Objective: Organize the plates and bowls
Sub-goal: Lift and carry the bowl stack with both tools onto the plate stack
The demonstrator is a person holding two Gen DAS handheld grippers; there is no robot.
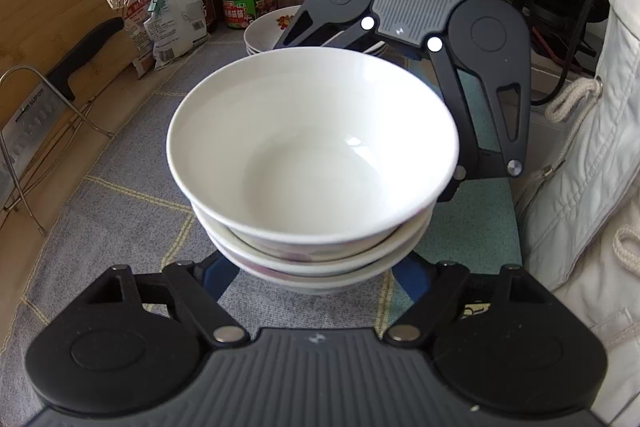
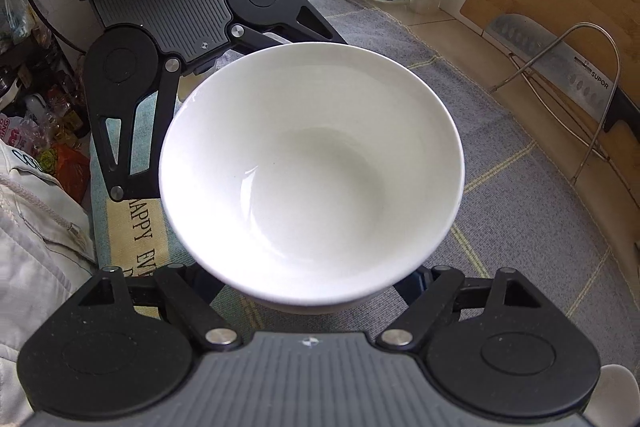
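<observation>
The step in hand looks like stacking bowls: a plain white bowl (image 1: 312, 147) sits on top of a stack of bowls (image 1: 316, 263) on the grey checked cloth (image 1: 120, 211) that covers the surface, and both claws flank that stack from opposite sides. The left claw (image 1: 316, 281) reaches low toward the foot of the stack, its blue fingers (image 1: 218, 277) spread to either side of the lowest bowl; whether they actually touch it I cannot tell (the bowls hide the tips). The right claw (image 2: 316, 287) comes in from the far side in the same manner, fingers apart beneath the top bowl's rim, contact again hidden. Each tool is held level, pointing at the other across the stack. A second pile of patterned plates (image 1: 272, 31) waits behind, near the jars. The next move probably calls for settling the top bowl squarely, then lifting the stack from both sides evenly, since a tilt could slide it.
</observation>
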